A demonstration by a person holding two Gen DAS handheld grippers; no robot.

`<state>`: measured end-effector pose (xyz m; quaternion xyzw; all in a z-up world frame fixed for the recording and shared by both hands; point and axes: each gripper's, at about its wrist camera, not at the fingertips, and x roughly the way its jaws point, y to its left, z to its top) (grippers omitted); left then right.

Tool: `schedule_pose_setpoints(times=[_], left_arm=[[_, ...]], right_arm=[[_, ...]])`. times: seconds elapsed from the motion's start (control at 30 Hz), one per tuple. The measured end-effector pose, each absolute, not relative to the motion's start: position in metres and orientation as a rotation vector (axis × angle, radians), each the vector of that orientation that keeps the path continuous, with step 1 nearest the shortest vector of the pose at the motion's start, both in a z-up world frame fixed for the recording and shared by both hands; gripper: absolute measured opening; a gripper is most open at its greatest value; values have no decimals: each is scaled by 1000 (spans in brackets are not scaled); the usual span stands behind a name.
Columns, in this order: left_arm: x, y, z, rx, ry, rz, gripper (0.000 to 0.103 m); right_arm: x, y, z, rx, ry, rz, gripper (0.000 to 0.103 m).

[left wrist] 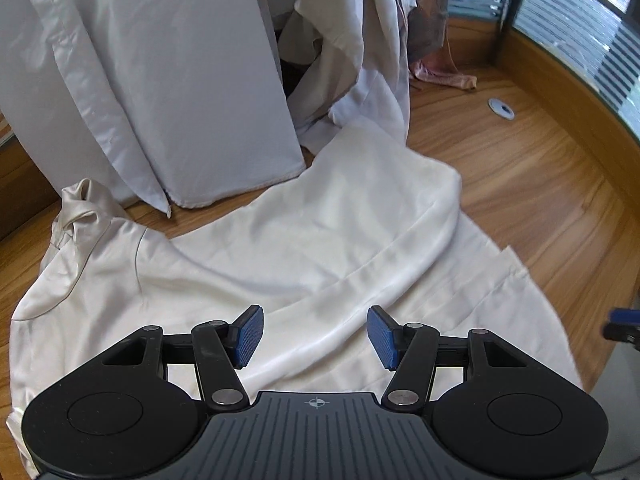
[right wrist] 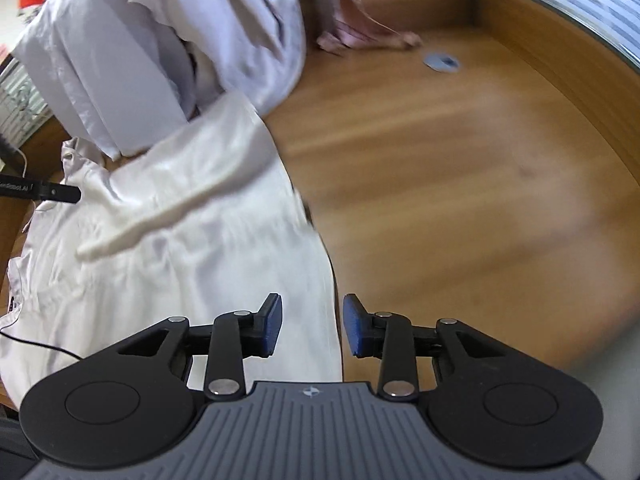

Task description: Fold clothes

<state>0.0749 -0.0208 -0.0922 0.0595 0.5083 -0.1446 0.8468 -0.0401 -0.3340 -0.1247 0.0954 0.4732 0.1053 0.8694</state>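
A cream garment (left wrist: 280,240) lies spread on the wooden table (left wrist: 520,184), its far side folded over into a thick roll and its collar bunched at the left. My left gripper (left wrist: 316,334) hovers above its near part, open, with nothing between the blue pads. The same cream garment (right wrist: 180,216) fills the left half of the right wrist view. My right gripper (right wrist: 312,328) hangs over the garment's right edge, its jaws apart and no cloth pinched between them. The left gripper's black tip (right wrist: 60,192) shows at the left edge of that view.
A heap of pale lilac-white clothes (left wrist: 160,72) stands behind the cream garment. A pink cloth (left wrist: 444,76) lies farther back, beside a round grommet (left wrist: 501,109) in the tabletop. A raised wooden rim and a window with blinds (left wrist: 580,40) curve round the right. A thin black cable (right wrist: 36,345) crosses the garment's near left.
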Motion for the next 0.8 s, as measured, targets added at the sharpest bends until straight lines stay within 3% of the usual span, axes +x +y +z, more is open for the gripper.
schedule_pose_setpoints(times=[0.3, 0.57, 0.67, 0.8], left_arm=[[92, -46, -82, 65, 1095, -283, 61], [108, -59, -96, 34, 1153, -302, 62], [113, -60, -99, 17, 1166, -304, 61], [118, -58, -102, -4, 1167, -306, 61]], right_arm=[[65, -295, -158, 56, 984, 372, 41], [92, -268, -177, -73, 1003, 435, 41], [93, -265, -176, -95, 1014, 427, 14], [86, -273, -166, -62, 1014, 419, 7]])
